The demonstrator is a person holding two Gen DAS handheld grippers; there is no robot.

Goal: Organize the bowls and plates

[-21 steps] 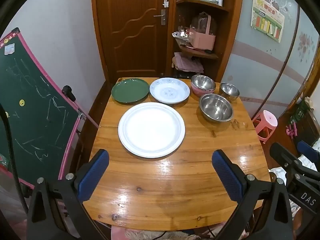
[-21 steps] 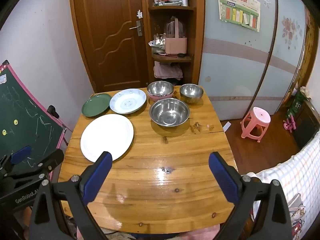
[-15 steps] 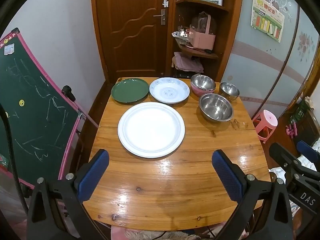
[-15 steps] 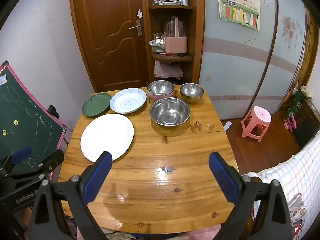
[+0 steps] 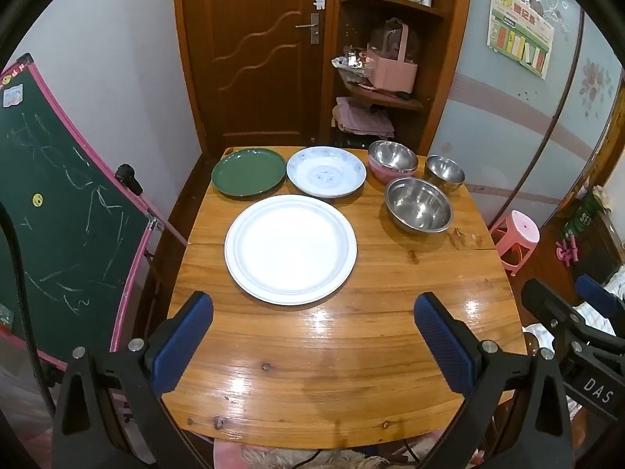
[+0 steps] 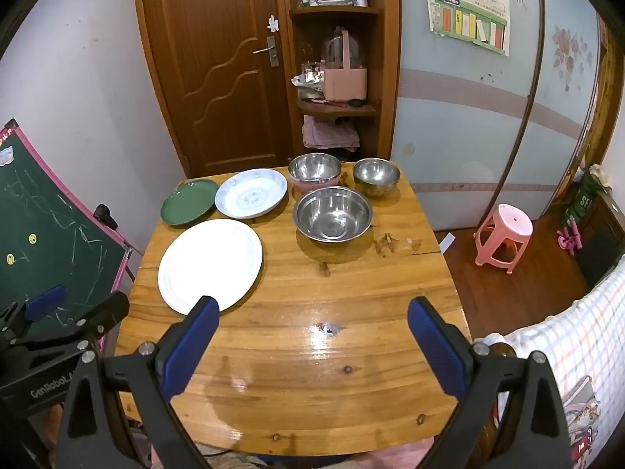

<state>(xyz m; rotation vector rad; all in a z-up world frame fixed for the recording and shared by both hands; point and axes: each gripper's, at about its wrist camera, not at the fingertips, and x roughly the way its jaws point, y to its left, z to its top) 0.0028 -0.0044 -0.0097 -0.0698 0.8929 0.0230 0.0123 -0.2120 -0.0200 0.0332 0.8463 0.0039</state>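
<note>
Right of table [image 6: 297, 351], checked cloth [image 6: 566, 336] (right-wrist view only).

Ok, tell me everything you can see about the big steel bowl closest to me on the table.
The big steel bowl is round, shiny metal, with a thin rolled rim and a dull reflective inside. It stands upright and empty on the wooden table, right of the large white plate. It is the widest bowl and the nearest, set in front of the pink-sided bowl and the small steel bowl. Whether it touches the pink-sided one is unclear.
</note>
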